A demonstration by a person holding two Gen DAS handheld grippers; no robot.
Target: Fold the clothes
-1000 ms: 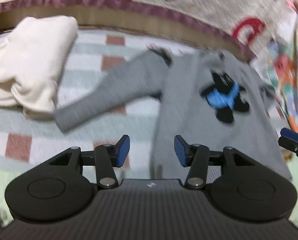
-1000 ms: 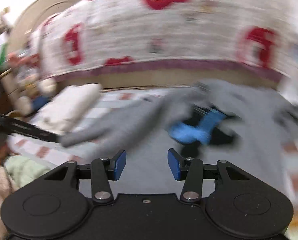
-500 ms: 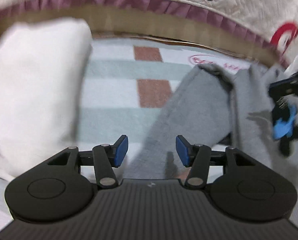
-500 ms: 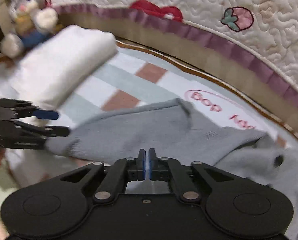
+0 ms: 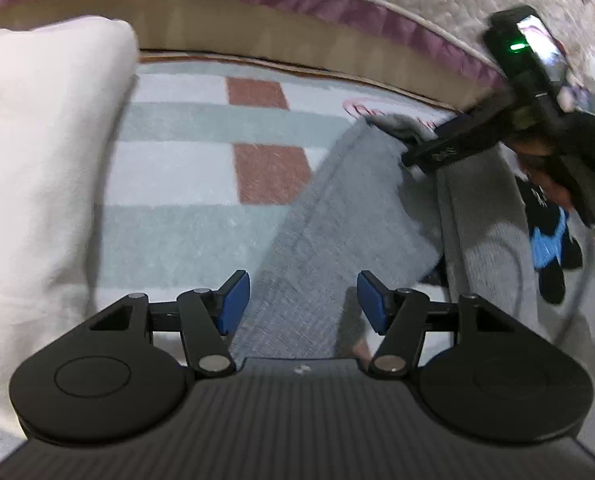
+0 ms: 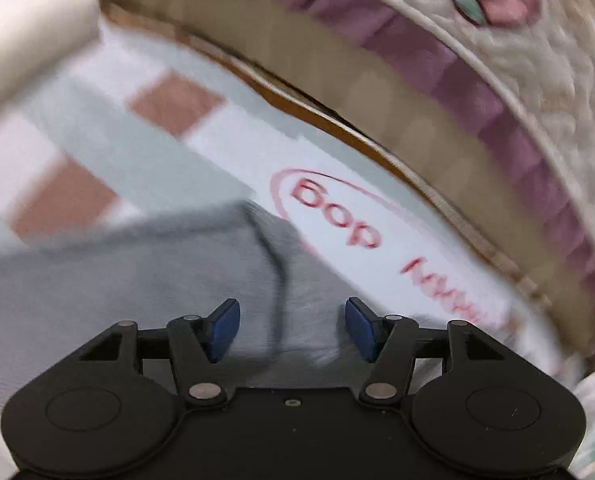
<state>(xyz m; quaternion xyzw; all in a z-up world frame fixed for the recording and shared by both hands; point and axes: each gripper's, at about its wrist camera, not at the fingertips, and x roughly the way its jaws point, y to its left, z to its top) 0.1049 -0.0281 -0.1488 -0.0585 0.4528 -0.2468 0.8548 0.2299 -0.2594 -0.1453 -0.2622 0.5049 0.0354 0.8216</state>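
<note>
- Sweater [image 5: 493,248], grey, black-and-blue figure on the chest, lies flat on checked blanket [image 5: 201,208], right side of the left wrist view; one sleeve [image 5: 337,216] runs from the shoulder, far, down toward the near edge.
- Left gripper [image 5: 303,300]: jaws opening, blue pads apart, sleeve cloth lying between them near the cuff end, pads not pressing on it.
- Right gripper [image 6: 293,326]: jaws opening, nothing pinched; grey cloth and shoulder seam sit under the gap. In the left wrist view it reaches in from the right, tips at the shoulder end of the sleeve.
- Step, as I judge it: sleeve fold, both grippers lining up on the two ends of the sleeve, no grasp yet.
- Next move calls for: both pairs of jaws to close on cloth, then carry the sleeve right, across the body.
- Around: folded white garment [image 5: 45,184] on the left, well apart from the sweater; quilt [image 6: 529,64] with purple trim along the far side.
</note>
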